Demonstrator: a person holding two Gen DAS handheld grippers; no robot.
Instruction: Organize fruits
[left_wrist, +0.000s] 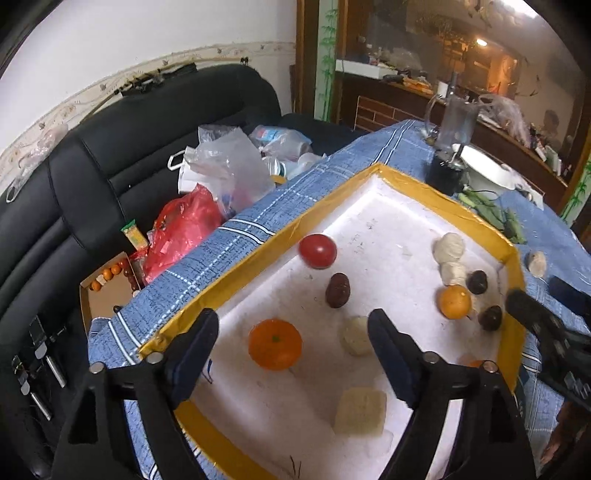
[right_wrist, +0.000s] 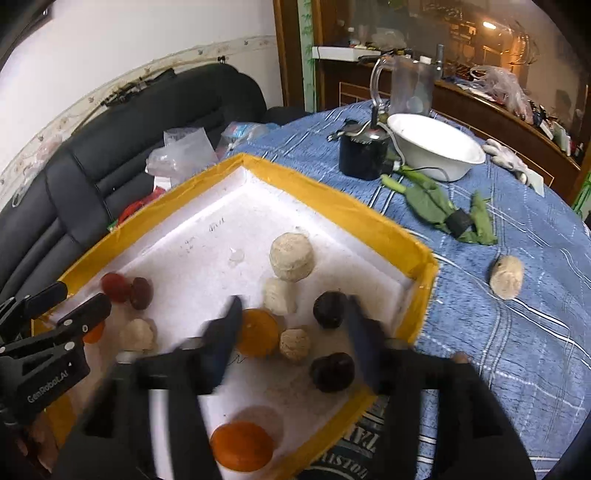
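Fruits lay scattered in a white foam tray with yellow taped rim (left_wrist: 258, 254): a round orange tangerine (left_wrist: 275, 344), a red tomato (left_wrist: 317, 251), a dark brown oval fruit (left_wrist: 337, 290), pale beige lumps (left_wrist: 360, 411), a second orange (left_wrist: 454, 301). Left tool (left_wrist: 291, 360) hung over the tray, jaws wide apart, empty, tangerine between its fingers. Right tool (right_wrist: 295, 339) was blurred, jaws spread, gripping nothing, above a dark fruit (right_wrist: 332, 371). One beige lump (right_wrist: 506, 277) sat outside on the blue-clothed desk (right_wrist: 498, 350), near a white bowl (right_wrist: 436, 146).

Probably a home dining room: black sofa (left_wrist: 147, 155), clothed table (right_wrist: 498, 332), cluttered sideboard (right_wrist: 480, 99).
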